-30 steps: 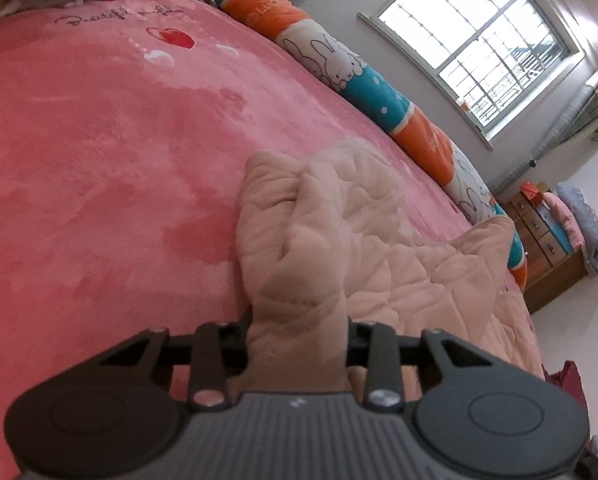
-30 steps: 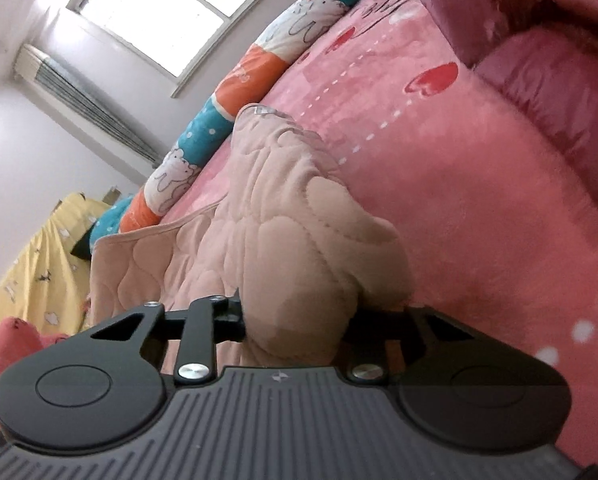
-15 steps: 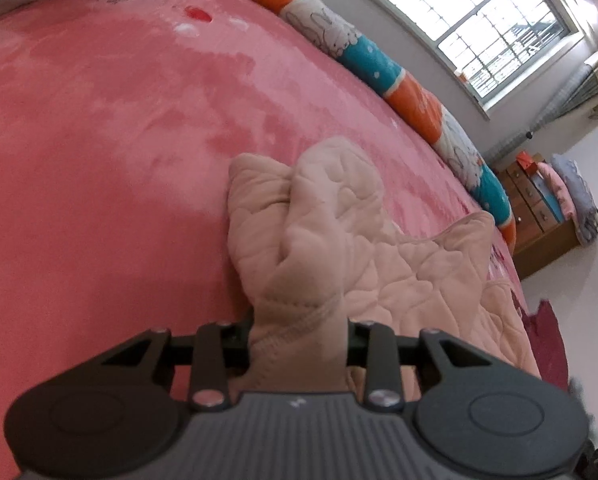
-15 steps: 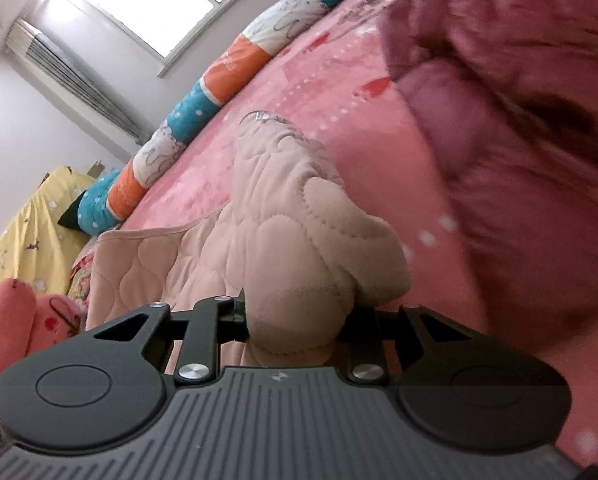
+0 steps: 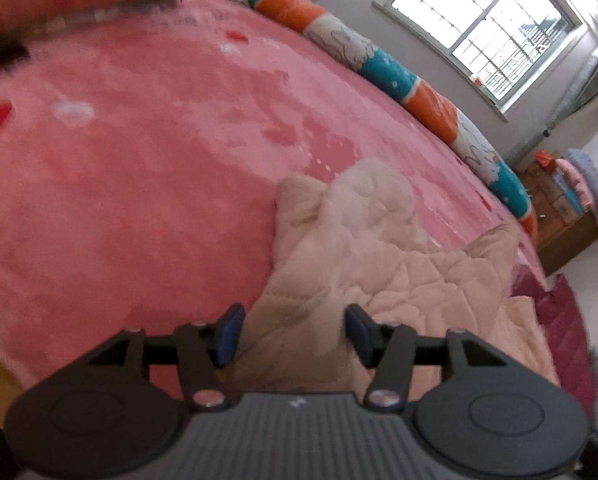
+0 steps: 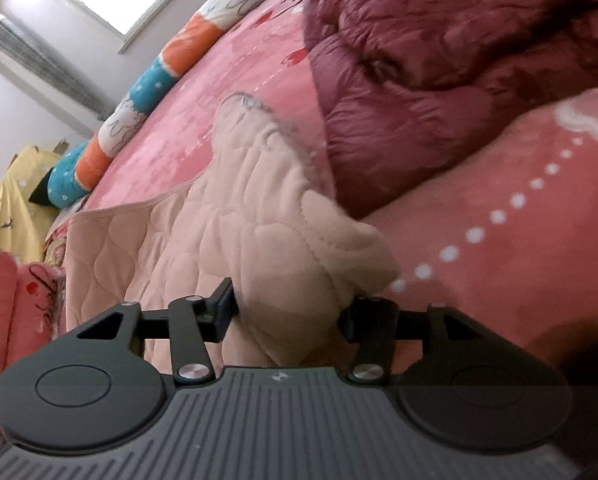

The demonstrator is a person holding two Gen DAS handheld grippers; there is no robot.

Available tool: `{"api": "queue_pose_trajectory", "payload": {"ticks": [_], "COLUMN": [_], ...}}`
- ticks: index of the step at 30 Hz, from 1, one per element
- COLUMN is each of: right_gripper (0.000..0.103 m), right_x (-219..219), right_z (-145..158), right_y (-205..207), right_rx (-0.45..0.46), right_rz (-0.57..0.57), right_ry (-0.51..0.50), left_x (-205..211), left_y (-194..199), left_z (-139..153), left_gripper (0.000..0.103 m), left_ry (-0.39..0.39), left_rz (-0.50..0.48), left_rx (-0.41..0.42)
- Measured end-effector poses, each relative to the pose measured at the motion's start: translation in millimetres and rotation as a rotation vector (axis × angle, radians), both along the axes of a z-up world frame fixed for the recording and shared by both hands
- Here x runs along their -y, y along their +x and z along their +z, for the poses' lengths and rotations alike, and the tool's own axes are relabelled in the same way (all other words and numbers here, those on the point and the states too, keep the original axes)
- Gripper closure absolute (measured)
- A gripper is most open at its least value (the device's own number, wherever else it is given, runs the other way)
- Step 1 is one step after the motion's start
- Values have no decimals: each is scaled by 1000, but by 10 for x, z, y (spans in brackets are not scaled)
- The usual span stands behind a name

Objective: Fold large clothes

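Releasing: we are letting go of the quilted beige garment (image 5: pixel 379 264) with both tools at once.

Item 1, left gripper (image 5: pixel 293 330): jaws are opening; a bunched fold of the garment is sitting between them but the blue pads (image 5: pixel 229 334) are standing clear of the cloth, so no grip.

Item 2, right gripper (image 6: pixel 289 314): jaws are opening too; a thick lump of the same garment is filling the gap. The view is soft w/ motion blur, so we are reading the pads as prob. just off the fabric, not pressing.

Item 3, garment location: it is lying on the pink bedspread (image 5: pixel 139 200), near edge toward us, rest spreading away in loose, wrinkled layers. In the right view it is touching a maroon puffer jacket (image 6: pixel 439 60) along one side.

Risks we are logging:
- Puffy quilting is springing back, so the fold may be popping open once both jaws clear.
- Cloth may be snagging on a pad as we are pulling away, dragging the edge off line.
- Layers are looking uneven; the next fold may be coming out crooked w/o smoothing.
- The jacket is crowding the garment; a sleeve or hem could be catching under it.

Containers: we are seeing a wooden dresser (image 5: pixel 559 216) far off in the left view, folded textiles stacked on top; drawer contents not visible. No basket or bin showing on the bed.
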State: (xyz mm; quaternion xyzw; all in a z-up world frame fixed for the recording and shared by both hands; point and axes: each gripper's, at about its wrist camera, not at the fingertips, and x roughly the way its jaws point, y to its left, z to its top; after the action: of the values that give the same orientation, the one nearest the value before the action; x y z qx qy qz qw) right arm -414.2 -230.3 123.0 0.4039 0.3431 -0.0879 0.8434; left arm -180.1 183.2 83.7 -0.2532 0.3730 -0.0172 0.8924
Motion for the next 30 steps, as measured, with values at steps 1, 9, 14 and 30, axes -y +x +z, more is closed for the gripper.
{"api": "queue_pose_trajectory", "payload": {"ticks": [1,9,14,30], "right_gripper": [28,1,1,0], "right_x": [15,110,-108,-129], "right_z": [39,388,546,-30], "right_y": [-60,-503,-393,1073], "right_rx": [-3,168,378,274], "right_rz": [-18,-183,-42,250], "right_ry": [-18,-252,-371,-332], "left_x": [-14,72,395,984], "left_y": [-49,-188,61,1014], "left_z": [68,584,645,44], "left_gripper": [43,29,29,38], "left_ry": [22,141,219,510], "left_rz": [13,2,-109,-285], "left_rx": [20,166,202,94]}}
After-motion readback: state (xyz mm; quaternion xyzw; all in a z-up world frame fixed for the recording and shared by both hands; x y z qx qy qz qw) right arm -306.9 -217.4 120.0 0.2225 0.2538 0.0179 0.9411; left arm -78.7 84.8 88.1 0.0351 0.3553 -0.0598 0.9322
